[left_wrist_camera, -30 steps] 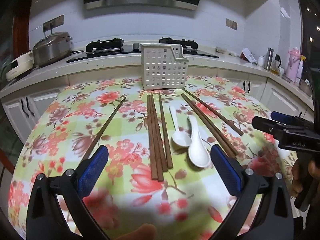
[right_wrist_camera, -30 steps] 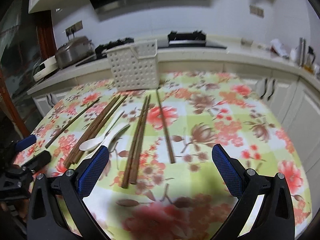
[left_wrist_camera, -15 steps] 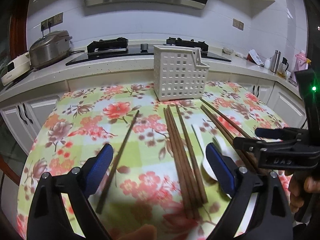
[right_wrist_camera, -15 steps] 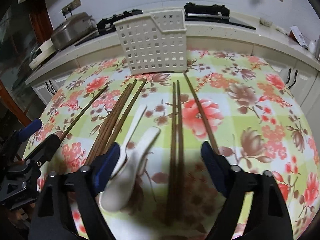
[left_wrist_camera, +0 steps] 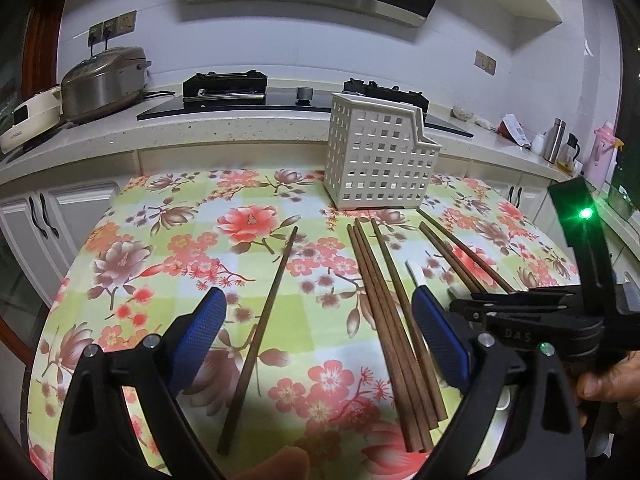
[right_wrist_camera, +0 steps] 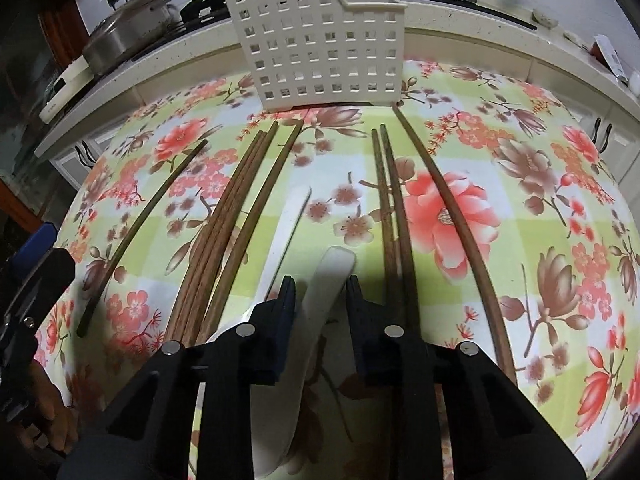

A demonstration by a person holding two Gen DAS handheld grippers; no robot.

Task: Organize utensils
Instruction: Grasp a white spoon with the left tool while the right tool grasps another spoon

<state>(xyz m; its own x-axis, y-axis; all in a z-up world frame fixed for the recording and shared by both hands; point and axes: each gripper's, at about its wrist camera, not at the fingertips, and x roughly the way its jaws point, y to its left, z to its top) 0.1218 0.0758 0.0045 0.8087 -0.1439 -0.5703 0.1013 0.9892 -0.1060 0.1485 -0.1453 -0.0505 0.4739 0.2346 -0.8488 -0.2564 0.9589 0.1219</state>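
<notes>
A white perforated utensil basket stands at the table's far side. Several brown chopsticks lie in front of it, one single chopstick apart on the left. Two white ceramic spoons lie among them. My left gripper is open above the single chopstick, empty. My right gripper has its jaws narrowed around the handle of one white spoon; the other spoon lies just left of it. The right gripper also shows in the left wrist view.
The table wears a floral cloth. Behind it runs a counter with a rice cooker, a gas hob, and bottles and a pink flask at the right. Cabinet doors lie below the counter.
My right gripper has come down and forward over the spoons and its jaws have closed from wide open around one spoon handle. My left gripper has shifted left toward the single chopstick.
</notes>
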